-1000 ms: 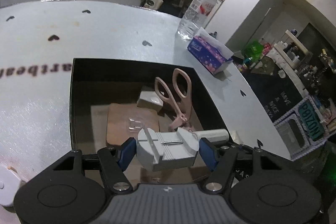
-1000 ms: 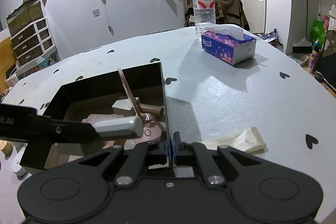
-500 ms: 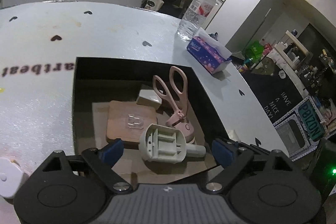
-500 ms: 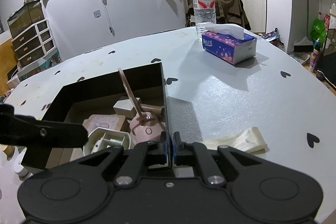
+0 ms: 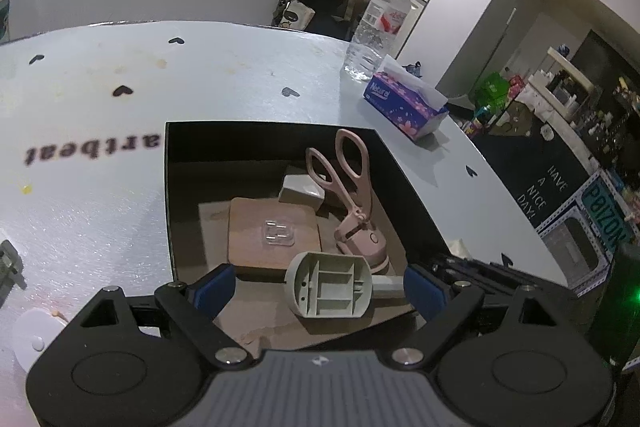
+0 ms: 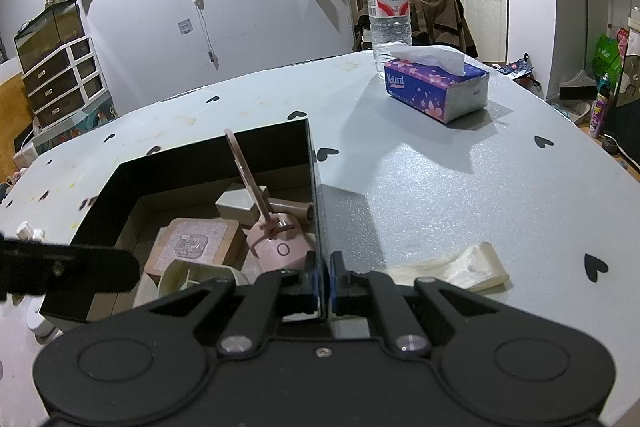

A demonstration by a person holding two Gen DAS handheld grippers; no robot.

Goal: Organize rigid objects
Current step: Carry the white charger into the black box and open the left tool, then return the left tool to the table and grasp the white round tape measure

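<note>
The black box [image 5: 404,183] sits on the heart-print table [image 5: 240,75]. My right gripper [image 6: 323,281] is clenched on the box's near-right wall, steadying it; I judge that hold should stay firm. Inside lie a wooden board [image 5: 274,239], pink scissors [image 5: 348,183], and nearest me a grey ribbed plastic part [image 5: 330,285]. My left gripper [image 5: 318,287] hangs released above that part, jaws spread wide. I advise lifting straight up, clear of the walls.
</note>
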